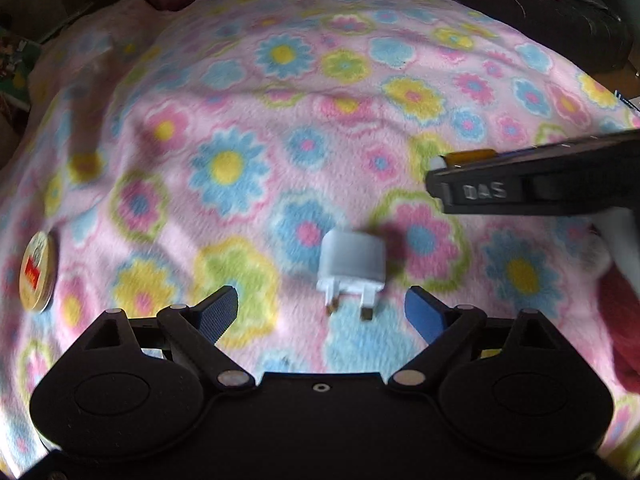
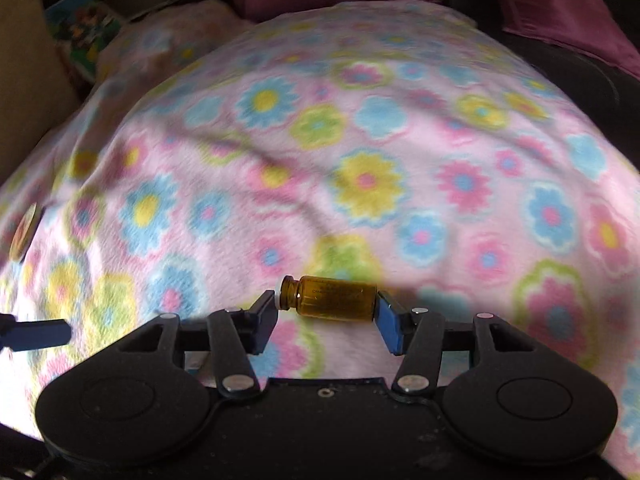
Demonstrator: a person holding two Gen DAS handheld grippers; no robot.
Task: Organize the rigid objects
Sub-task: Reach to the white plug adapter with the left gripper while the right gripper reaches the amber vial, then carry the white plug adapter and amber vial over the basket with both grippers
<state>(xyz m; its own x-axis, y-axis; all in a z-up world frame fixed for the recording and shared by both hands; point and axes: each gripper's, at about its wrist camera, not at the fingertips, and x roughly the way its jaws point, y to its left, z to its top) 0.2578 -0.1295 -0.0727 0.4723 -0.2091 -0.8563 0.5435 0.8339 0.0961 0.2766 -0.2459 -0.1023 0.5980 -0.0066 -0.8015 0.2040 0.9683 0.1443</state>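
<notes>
Right wrist view: right gripper (image 2: pixel 328 316) clamps an amber vial (image 2: pixel 334 298) end to end, neck and white cap against the 9 o'clock pad, base against the blue 3 o'clock pad. The vial lies sideways, slightly tilted, lifted above the flowered blanket (image 2: pixel 360 140). The other gripper's blue finger pokes in at 9 o'clock, low in frame. A round tin is blurred at the far 9 o'clock edge.

Left wrist view: left gripper (image 1: pixel 322 312) has jaws spread wide, holding nothing. A white plug (image 1: pixel 352 270) lies on the blanket just ahead of the jaws at centre, slightly toward 1 o'clock, prongs pointing back at the camera. It sits between the two finger lines but touches neither. A tin (image 1: pixel 39 272) with a red and yellow label rests on the blanket at 9 o'clock, well apart from the plug. The right gripper crosses in from 3 o'clock, with the vial's amber edge showing along its top. A red and white item sits at 4 o'clock, too cut off to name.

Step, as judged: the vial is picked and in transit, and the plug looks like the left side's next target. No bin or tray shows in either view, so the drop spot cannot be told.

Next move likely calls for the left gripper to advance so the jaws straddle the plug body, not the prongs, then squeeze. Soft fleece may let the plug tip. The end-to-end hold on the vial looks slippery; keep it level.
</notes>
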